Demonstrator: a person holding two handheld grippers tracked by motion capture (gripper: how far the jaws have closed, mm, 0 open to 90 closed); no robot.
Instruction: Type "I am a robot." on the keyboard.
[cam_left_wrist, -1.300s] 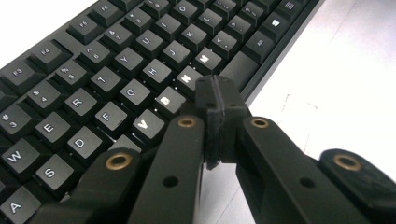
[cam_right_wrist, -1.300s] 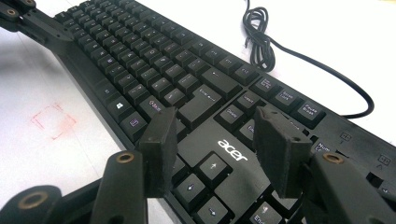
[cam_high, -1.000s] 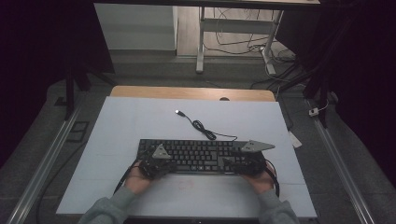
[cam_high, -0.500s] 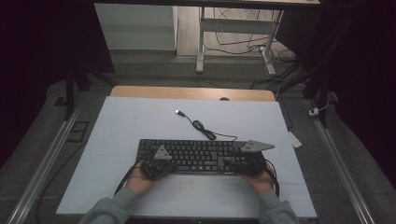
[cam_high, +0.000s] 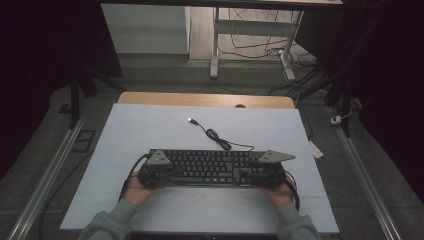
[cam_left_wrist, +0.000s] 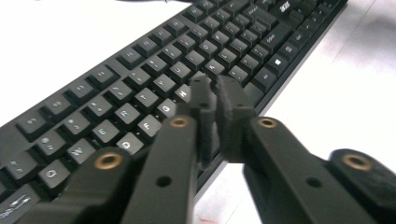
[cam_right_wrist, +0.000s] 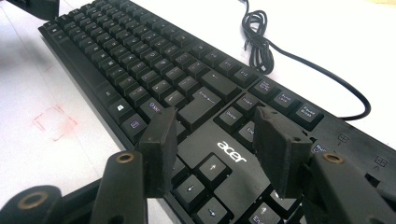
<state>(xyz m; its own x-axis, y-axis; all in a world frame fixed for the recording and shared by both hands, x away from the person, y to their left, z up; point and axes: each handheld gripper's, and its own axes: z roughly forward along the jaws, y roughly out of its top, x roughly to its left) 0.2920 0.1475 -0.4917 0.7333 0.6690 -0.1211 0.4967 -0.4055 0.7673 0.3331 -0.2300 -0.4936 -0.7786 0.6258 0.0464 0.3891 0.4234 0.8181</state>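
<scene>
A black Acer keyboard (cam_high: 210, 167) lies across the near half of the white table (cam_high: 150, 130), and its cable (cam_high: 217, 137) curls away to a USB plug (cam_high: 191, 120). My left gripper (cam_high: 173, 171) is at the keyboard's left end. In the left gripper view its jaws (cam_left_wrist: 215, 86) hang just above the letter keys (cam_left_wrist: 140, 93). They have just been opening, with a thin slit and nothing between them. My right gripper (cam_high: 246, 174) stands open over the right end; its jaws (cam_right_wrist: 215, 116) straddle the logo (cam_right_wrist: 232, 151) above the arrow keys without pressing.
A faint red square (cam_right_wrist: 53, 122) is drawn on the table in front of the keyboard. A wooden strip (cam_high: 205, 99) borders the table's far edge. Metal rails (cam_high: 45, 175) run along both sides, and a small white item (cam_high: 316, 149) lies at the right edge.
My left gripper has drawn back a little toward the keyboard's left end and lifted slightly. The right gripper and the keyboard have stayed put.
</scene>
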